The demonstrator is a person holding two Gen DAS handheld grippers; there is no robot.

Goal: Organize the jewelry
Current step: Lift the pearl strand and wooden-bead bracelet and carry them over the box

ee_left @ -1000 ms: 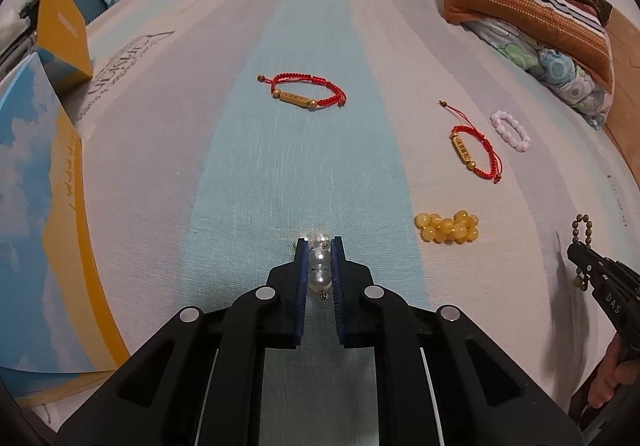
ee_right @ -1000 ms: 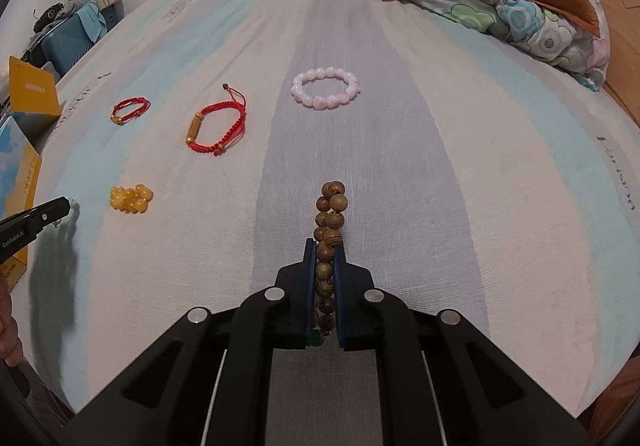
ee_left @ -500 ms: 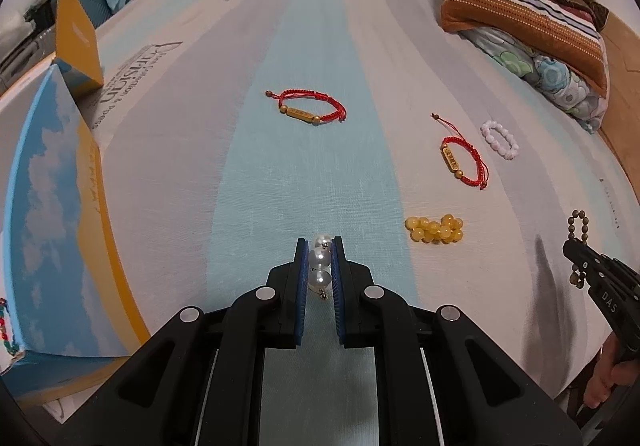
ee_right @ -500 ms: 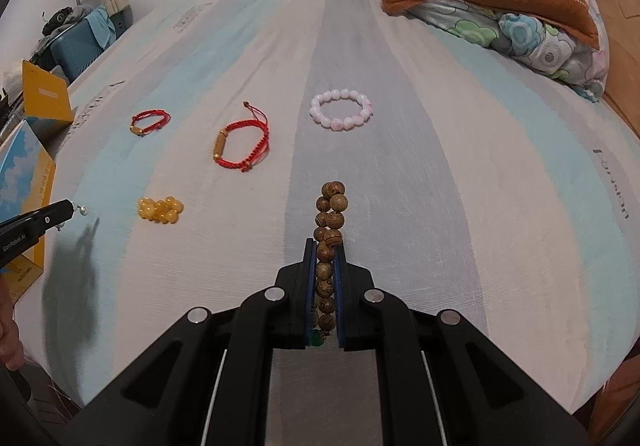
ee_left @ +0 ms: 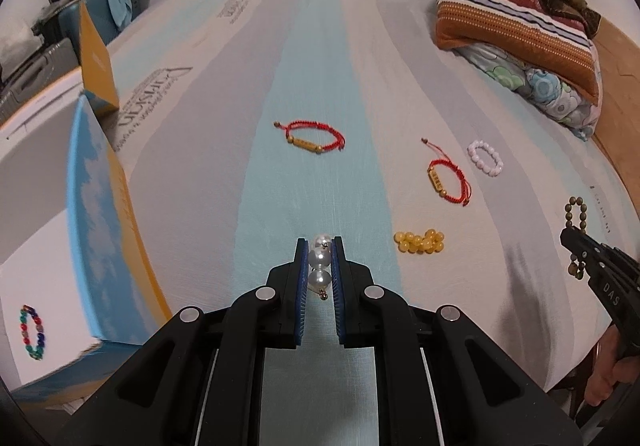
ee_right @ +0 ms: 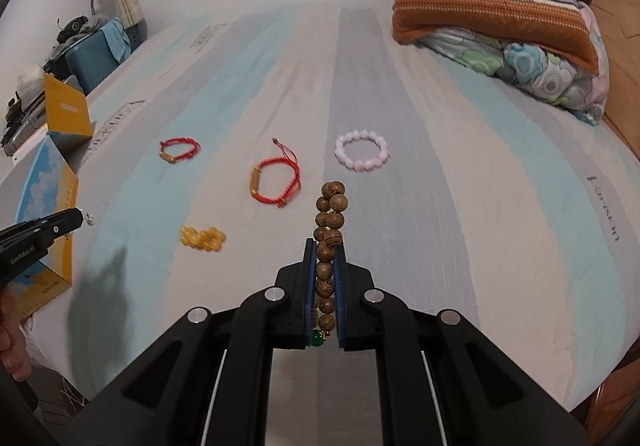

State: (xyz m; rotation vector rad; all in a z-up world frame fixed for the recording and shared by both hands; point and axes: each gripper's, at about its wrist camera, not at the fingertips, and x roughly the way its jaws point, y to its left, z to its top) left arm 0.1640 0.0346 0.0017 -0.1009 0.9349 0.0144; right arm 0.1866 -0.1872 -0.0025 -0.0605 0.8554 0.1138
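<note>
Left wrist view: left gripper point(ee_left: 320, 266) pinching a pearl bracelet point(ee_left: 320, 266) — three white pearls stacked between the blue pads, small gold charm dangling below, all of it clear of the striped bedsheet point(ee_left: 312, 174). Right wrist view: right gripper point(ee_right: 326, 282) clamped tight on a wooden bead bracelet point(ee_right: 330, 242), brown grained beads in a doubled strand, loop poking out past the fingertips, green bead at the bottom end.

Risks from here:
- Pearls round and glossy, held on very little pad area — any jolt or slack in the squeeze could squirt them out onto the bed.
- Wooden strand sticks out well beyond the pads; swinging loop could snag a box edge on the way in.
- Open cardboard box point(ee_left: 36, 246) sits off to the left edge, a multicoloured bead bracelet point(ee_left: 32, 332) already inside; flap with blue-sky print point(ee_left: 100, 214) stands between the bed and the cavity, likely needs clearing from above, not from the side.
- Both hands loaded at once: crossing paths toward the same box could knock the grippers together.

Rest on the sheet, all apart from each other: two red cord bracelets point(ee_left: 312, 136) point(ee_left: 448, 182) with gold bars, yellow bead bracelet point(ee_left: 420, 241) bunched up, pale pink bead bracelet point(ee_right: 362, 155) lying open as a ring.
</note>
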